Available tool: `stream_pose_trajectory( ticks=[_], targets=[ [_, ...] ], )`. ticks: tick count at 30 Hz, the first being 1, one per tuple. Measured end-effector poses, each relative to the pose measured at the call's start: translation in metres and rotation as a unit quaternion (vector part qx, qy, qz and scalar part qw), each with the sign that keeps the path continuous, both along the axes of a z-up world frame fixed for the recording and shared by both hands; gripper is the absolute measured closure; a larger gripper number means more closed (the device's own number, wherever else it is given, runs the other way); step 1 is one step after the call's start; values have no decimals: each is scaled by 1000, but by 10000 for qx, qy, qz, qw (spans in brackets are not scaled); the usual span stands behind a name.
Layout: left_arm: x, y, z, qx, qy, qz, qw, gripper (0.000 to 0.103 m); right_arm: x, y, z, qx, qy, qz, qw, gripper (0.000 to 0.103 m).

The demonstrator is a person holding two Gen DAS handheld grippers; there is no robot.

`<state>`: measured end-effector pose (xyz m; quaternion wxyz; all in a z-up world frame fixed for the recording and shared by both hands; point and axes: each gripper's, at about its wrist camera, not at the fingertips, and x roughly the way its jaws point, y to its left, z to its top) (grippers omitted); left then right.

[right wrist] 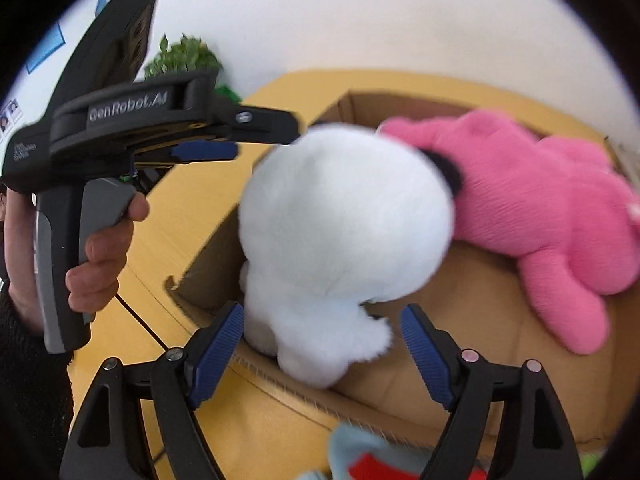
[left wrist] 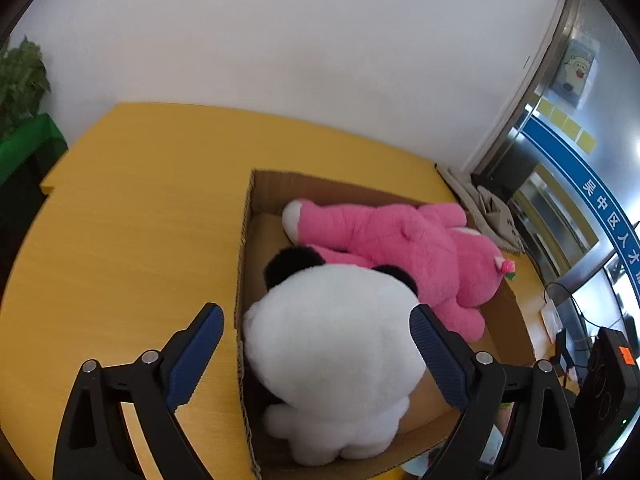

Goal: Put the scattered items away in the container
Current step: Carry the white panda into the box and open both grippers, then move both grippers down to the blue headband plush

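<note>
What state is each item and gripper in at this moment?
cardboard box: open-topped, on the yellow table.
pink plush: lying inside the box.
white panda plush: in the box, back to camera, released.
left gripper: open, pads clear of the panda.
right gripper: open, straddling the panda's lower body.

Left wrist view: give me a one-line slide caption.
Open left gripper straddles white panda sitting in cardboard box beside pink bear.

One cardboard box point(left wrist: 256, 184), two plush toys inside: one white panda point(left wrist: 332, 344), one pink bear point(left wrist: 420, 248).
</note>
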<state>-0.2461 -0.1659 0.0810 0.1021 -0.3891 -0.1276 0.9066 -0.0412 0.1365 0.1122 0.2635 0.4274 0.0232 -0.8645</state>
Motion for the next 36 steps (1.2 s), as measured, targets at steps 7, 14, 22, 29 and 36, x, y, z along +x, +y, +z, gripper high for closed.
stream_pose_trajectory(
  ticks=[7, 14, 22, 29, 36],
  targets=[
    [116, 52, 45, -1028, 507, 684, 9911, 0, -67, 36, 63, 573, 1129, -1049, 9864, 17],
    [186, 110, 30, -1084, 489, 624, 9909, 0, -73, 46, 24, 580, 1262, -1388, 9805, 17],
    [202, 141, 34, -741, 342, 233, 9964, 0, -51, 58, 12, 600, 1457, -1653, 9736, 17],
    [202, 149, 30, -857, 255, 203, 9958, 0, -44, 60, 15, 547, 1466, -1625, 9742, 17],
    [203, 148, 25, -774, 164, 164, 9967, 0, -46, 52, 11, 551, 1442, -1631, 9745, 17]
  ],
)
